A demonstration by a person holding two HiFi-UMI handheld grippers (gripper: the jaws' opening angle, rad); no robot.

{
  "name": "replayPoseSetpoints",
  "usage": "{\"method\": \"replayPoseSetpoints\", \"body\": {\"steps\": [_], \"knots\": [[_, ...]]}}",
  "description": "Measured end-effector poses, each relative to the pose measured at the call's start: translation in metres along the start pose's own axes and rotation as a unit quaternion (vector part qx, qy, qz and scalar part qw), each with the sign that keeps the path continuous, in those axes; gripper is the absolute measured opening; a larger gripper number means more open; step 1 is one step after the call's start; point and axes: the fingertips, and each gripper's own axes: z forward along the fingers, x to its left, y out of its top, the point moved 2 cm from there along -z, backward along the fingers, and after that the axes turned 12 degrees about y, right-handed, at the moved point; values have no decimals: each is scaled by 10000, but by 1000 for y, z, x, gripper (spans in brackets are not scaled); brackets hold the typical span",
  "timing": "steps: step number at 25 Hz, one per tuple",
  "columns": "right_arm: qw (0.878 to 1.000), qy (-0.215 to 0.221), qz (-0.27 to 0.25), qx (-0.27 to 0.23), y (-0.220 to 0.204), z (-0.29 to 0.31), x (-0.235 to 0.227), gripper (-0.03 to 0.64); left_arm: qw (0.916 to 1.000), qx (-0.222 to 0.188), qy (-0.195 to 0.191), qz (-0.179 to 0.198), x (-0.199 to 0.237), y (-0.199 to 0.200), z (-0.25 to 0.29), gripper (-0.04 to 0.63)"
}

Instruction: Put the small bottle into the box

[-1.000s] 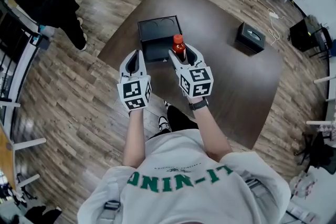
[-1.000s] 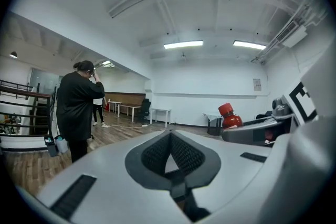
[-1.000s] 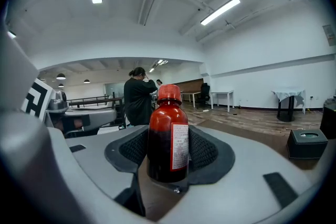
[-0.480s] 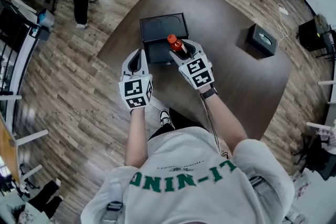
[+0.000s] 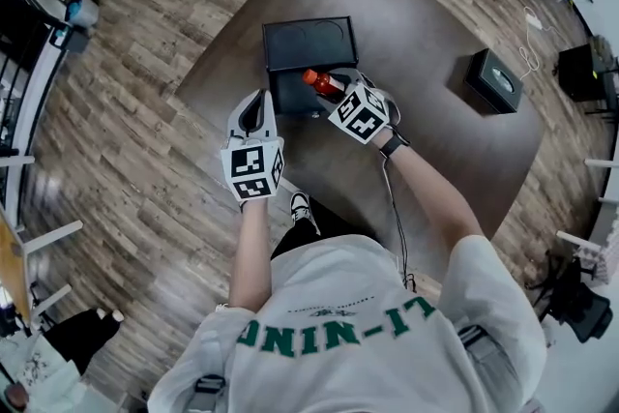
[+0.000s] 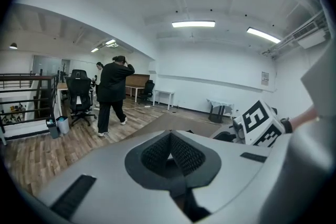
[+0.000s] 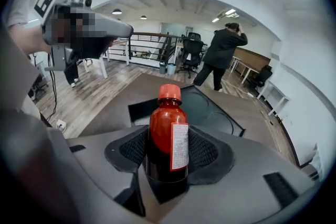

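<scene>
The small bottle (image 5: pixel 322 83) holds dark red liquid, with a red cap and a white label (image 7: pixel 179 146). My right gripper (image 5: pixel 338 96) is shut on its body and holds it tilted, cap to the left, over the open black box (image 5: pixel 288 100). The box's lid (image 5: pixel 309 42) lies flat behind it. In the right gripper view the bottle (image 7: pixel 167 134) stands between the pads (image 7: pixel 202 150), with the box (image 7: pixel 140 110) beyond it. My left gripper (image 5: pixel 253 111) hangs off the table's near-left edge, jaws together and empty (image 6: pixel 170 152).
The dark brown table (image 5: pixel 435 140) also carries a second small black box (image 5: pixel 493 80) at the far right. Wood floor surrounds the table. A person in black (image 7: pixel 218 55) walks in the background near an office chair (image 6: pixel 79 94).
My right gripper has carried the bottle forward and left over the box, tipping it from upright to slanted. The left gripper has stayed put.
</scene>
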Motion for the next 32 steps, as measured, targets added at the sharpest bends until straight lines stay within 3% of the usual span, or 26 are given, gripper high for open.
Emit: {"method": "replayPoseSetpoints", "body": {"steps": [10,32], "knots": [[9924,632,-167,1041,-50,68,-21,230,9992,397,65,-14,9,-29,11,11],[9795,1033,-228,1717,-58,103,-27,233,9976,653,198,-127,27,-51,19,11]]}}
